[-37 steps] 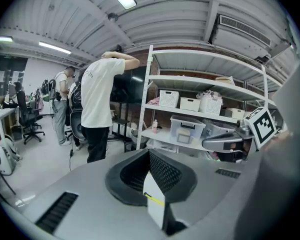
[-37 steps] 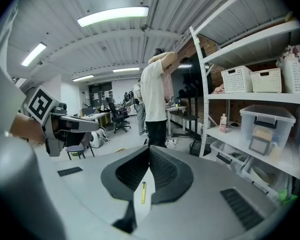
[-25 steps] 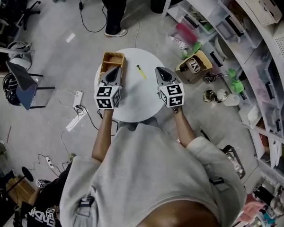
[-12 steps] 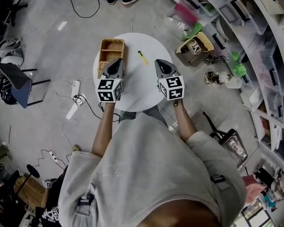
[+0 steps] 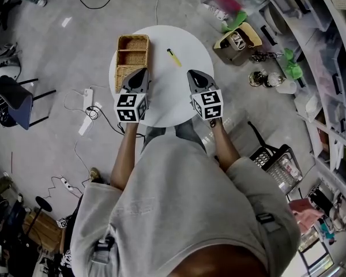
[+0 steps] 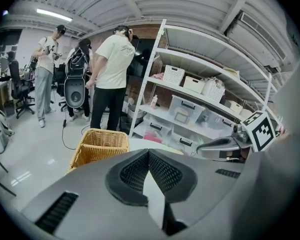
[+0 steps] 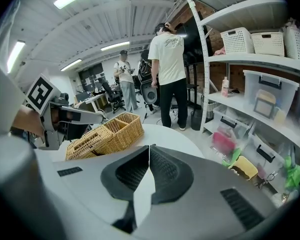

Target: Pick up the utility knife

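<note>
The utility knife (image 5: 173,57) lay toward twelve o'clock on the table (image 5: 190,42), near the basket (image 5: 132,59). The left gripper (image 5: 142,72) and right gripper (image 5: 192,74) were both closed and empty. Reaching in unopened would likely shove the knife away.

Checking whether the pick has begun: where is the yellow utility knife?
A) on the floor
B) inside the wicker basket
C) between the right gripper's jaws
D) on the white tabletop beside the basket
D: the utility knife lies on the round table, to the right of the wicker basket.
</note>
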`<state>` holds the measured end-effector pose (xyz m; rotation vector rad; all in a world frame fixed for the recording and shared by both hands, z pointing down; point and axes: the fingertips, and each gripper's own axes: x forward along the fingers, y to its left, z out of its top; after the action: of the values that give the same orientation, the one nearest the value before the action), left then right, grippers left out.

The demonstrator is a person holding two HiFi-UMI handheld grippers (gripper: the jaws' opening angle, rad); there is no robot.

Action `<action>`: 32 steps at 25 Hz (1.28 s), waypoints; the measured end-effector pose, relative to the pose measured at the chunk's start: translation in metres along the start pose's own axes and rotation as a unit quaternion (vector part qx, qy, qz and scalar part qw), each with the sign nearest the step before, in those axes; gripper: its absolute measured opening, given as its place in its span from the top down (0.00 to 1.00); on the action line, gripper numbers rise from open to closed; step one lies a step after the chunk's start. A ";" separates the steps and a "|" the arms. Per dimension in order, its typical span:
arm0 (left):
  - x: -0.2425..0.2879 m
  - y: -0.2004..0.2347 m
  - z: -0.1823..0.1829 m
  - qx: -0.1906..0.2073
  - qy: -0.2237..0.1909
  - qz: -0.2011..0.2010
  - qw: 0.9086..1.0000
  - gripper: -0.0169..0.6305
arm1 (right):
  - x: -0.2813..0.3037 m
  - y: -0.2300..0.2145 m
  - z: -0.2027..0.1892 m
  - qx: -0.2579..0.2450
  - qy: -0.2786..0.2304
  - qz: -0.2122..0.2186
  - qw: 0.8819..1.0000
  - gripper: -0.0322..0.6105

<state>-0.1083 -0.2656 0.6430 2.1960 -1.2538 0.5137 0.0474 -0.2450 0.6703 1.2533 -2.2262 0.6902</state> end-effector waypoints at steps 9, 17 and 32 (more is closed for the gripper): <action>0.000 -0.004 -0.020 -0.009 0.012 -0.002 1.000 0.94 | 0.005 0.010 -0.031 -0.005 0.025 0.017 1.000 0.90; -0.001 -0.005 -0.022 -0.011 0.010 -0.001 1.000 0.94 | 0.012 0.024 -0.053 -0.001 0.050 0.062 0.997 0.58; 0.000 -0.009 -0.022 -0.017 0.010 0.001 1.000 0.94 | 0.046 0.016 -0.059 -0.037 0.078 0.059 0.994 0.50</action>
<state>-0.1021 -0.2484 0.6573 2.1567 -1.2462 0.5102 0.0224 -0.2293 0.7411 1.0028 -2.1882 0.7167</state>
